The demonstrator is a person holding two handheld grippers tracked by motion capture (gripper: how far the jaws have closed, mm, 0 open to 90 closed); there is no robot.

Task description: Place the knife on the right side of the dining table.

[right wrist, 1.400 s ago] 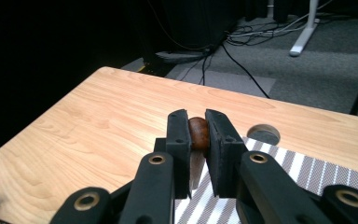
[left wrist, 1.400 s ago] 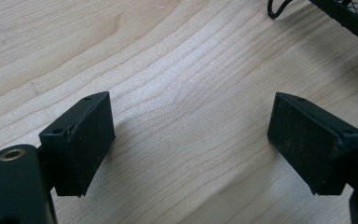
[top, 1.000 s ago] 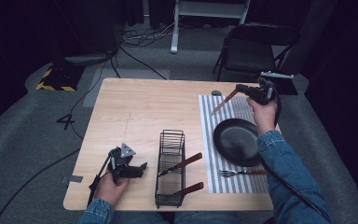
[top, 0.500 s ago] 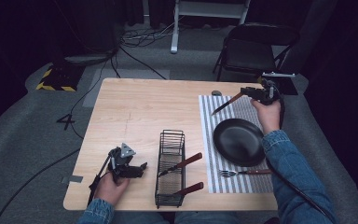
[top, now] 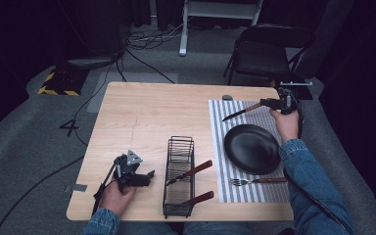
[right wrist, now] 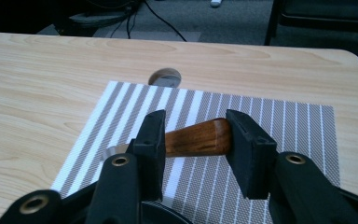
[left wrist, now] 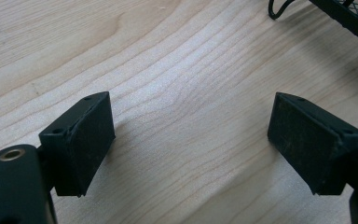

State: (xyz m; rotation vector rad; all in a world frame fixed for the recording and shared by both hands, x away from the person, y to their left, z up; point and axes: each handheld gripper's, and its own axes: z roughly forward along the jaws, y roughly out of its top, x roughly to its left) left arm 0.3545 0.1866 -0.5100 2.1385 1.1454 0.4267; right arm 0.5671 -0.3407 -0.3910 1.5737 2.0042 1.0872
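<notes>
1. The right gripper has just been opening its jaws; they now stand part-way apart with the knife's wooden handle lying across the gap between them, and whether the pads press on it cannot be told.
2. The knife sits at the far edge of the striped placemat, blade pointing left, just beyond the black plate.
3. The right hand reaches forward over the mat's far right corner, denim sleeve trailing back past the plate.
4. The left gripper rests near the table's front left edge, jaws wide with bare wood between them.
5. The left hand holds it beside the wire rack.
6. A fork lies on the mat near the plate.
</notes>
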